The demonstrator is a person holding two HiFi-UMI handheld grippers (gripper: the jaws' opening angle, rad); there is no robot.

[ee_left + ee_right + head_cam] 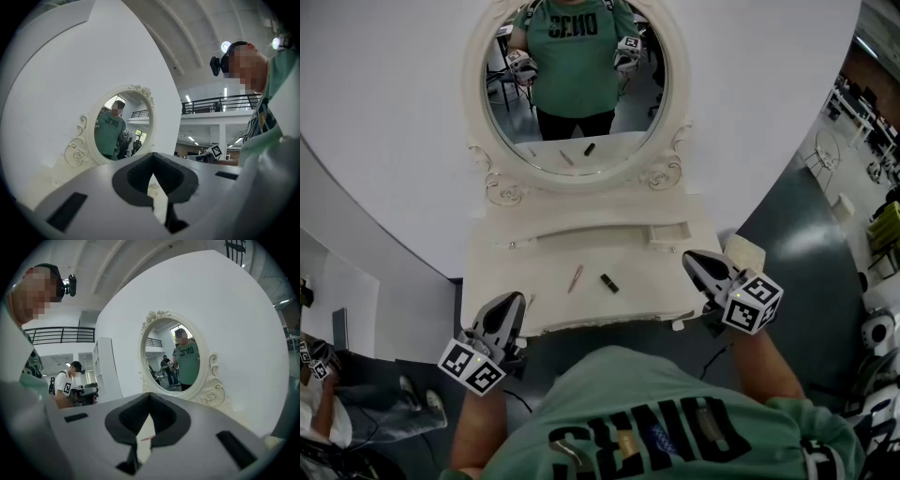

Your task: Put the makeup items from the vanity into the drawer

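Your left hand-held gripper (517, 298) and right hand-held gripper (688, 255) sit closed, empty, at the table (502, 267) edge; pencil (575, 278) lies nearer left, pointing roughly away from you, lipstick (608, 283) just right of it.

A curved white backdrop wall (384, 150) rises behind. A bystander in a white T-shirt (64, 383) stands beneath a balcony railing (61, 333).

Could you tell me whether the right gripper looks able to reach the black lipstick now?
Probably yes: nothing lies between the right gripper and the lipstick on the vanity top, though its shut jaws must open first.
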